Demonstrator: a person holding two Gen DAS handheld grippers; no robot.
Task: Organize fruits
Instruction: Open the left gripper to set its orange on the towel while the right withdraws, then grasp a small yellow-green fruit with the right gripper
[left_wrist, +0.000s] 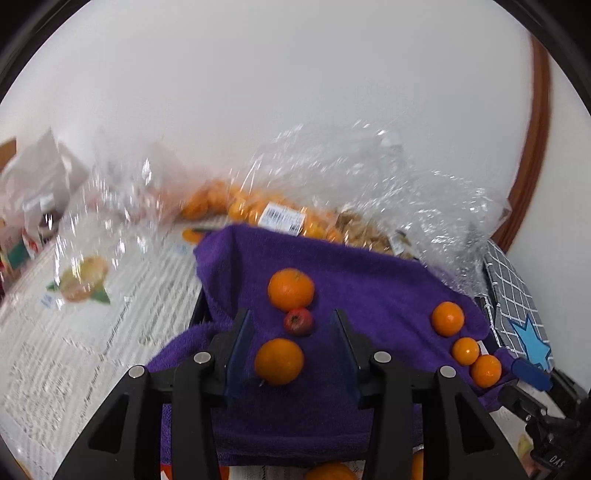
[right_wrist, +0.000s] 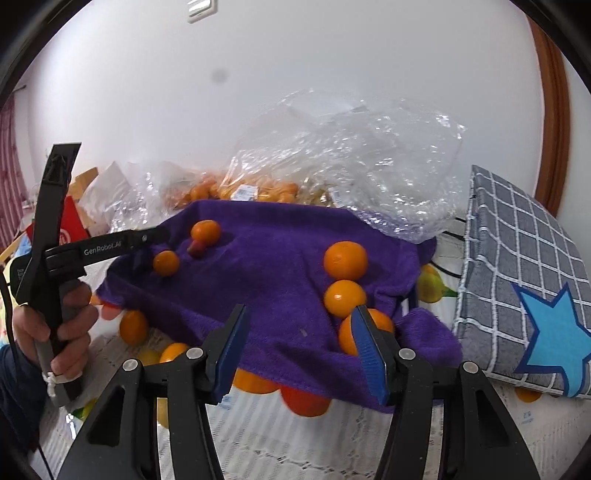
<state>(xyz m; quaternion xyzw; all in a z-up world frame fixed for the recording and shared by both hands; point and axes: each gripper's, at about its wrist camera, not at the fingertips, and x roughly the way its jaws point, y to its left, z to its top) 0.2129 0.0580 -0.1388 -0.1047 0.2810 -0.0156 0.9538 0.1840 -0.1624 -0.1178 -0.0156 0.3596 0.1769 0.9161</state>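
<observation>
A purple towel (left_wrist: 369, 295) carries loose oranges. In the left wrist view my left gripper (left_wrist: 291, 314) is open around one orange (left_wrist: 279, 362), with a gap on its right side. A small red fruit (left_wrist: 298, 322) and another orange (left_wrist: 291, 289) lie just beyond its tips. Three more oranges (left_wrist: 447, 318) sit at the towel's right edge. My right gripper (right_wrist: 301, 308) is open over bare towel, its right finger in front of an orange (right_wrist: 384, 320). Two oranges (right_wrist: 345, 260) lie just past it. A hand (right_wrist: 62, 325) holds the left gripper (right_wrist: 153, 247) at the far left.
Clear plastic bags (right_wrist: 351, 147) with many oranges (left_wrist: 243, 210) stand behind the towel. A grey checked cushion with a blue star (right_wrist: 524, 280) leans at the right. Newspaper (left_wrist: 92, 332) covers the left. More oranges (right_wrist: 133, 326) lie below the towel's front edge. A white wall is behind.
</observation>
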